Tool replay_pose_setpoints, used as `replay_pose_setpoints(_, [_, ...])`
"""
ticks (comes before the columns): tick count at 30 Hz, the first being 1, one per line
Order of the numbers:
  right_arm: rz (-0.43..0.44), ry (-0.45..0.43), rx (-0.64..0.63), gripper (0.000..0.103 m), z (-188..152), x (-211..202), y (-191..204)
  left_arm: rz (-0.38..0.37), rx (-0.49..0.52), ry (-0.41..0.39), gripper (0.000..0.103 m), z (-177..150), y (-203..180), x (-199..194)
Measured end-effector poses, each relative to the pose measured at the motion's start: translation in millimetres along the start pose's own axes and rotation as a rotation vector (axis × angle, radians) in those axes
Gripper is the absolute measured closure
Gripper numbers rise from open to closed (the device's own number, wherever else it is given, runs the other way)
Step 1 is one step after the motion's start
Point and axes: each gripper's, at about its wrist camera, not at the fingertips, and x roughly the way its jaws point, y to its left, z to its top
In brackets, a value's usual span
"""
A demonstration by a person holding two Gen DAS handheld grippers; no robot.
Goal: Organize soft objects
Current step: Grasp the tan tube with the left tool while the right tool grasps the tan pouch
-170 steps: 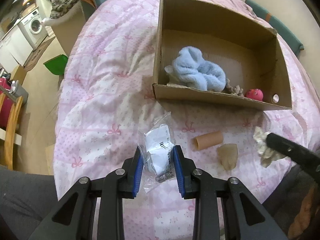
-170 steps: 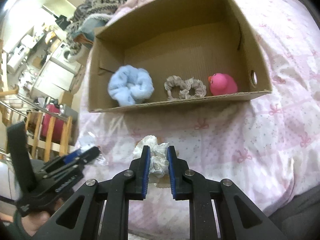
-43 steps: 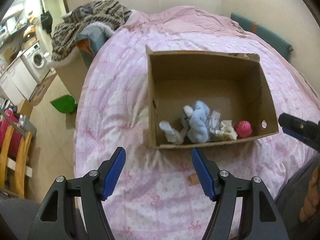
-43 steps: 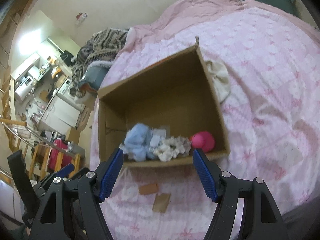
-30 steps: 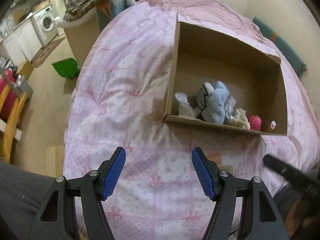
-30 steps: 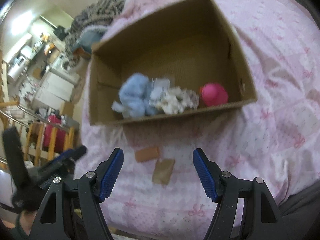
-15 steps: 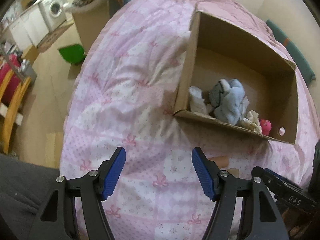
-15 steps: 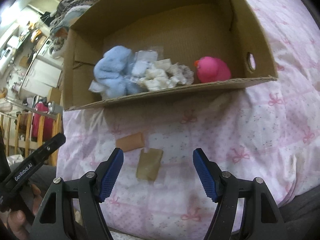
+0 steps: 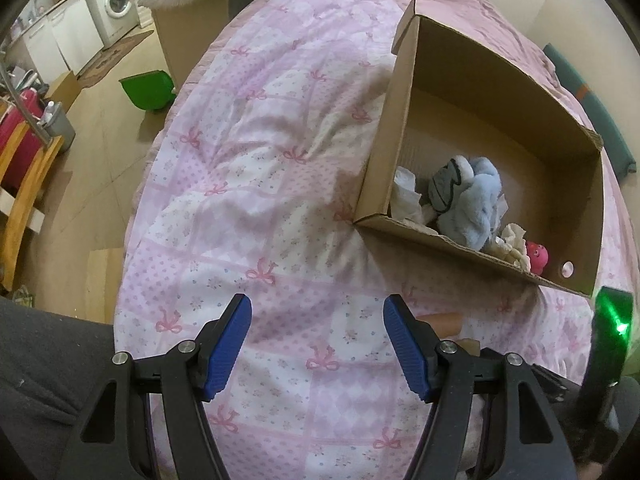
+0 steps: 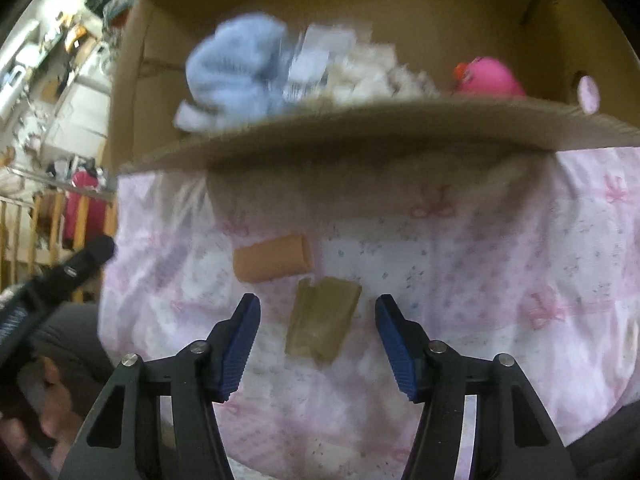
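While the left gripper is hovering with its jaws wide apart over bare pink bedspread, holding nothing, the right gripper is pointing down at a flat tan pad, its jaws just now closing in but not touching it. An orange roll is lying just beside the pad. In the cardboard box, a blue fluffy scrunchie, cream scrunchies and a pink toy are crowding the near wall.

toys in box, box on bed
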Motion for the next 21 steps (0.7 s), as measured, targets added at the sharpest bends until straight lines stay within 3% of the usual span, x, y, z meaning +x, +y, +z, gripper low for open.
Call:
replay_pose_setpoints(2, [-0.047, 0.012, -0.058, 0.06, -1.6, 5.8, 8.7, 0.004, -0.002, 0.0, 0.037, 0.0, 0.8, 0.4])
replay_pose_setpoints(8, [-0.083, 0.006, -0.115, 0.087, -5.5, 7.5, 16.9, 0.02, 0.006, 0.004, 0.037, -0.4, 0.6, 3.4])
replay_pose_setpoints(15, [-0.02, -0.059, -0.075, 0.089, -10.8, -24.4, 9.9, 0.001, 0.062, 0.046, 0.037, -10.4, -13.8, 16.8])
replay_pose_setpoints(21, [0.041, -0.184, 0.062, 0.089, -14.6, -63.9, -19.2, -0.127, 0.15, 0.109, 0.037, -19.8, -56.4, 38.6])
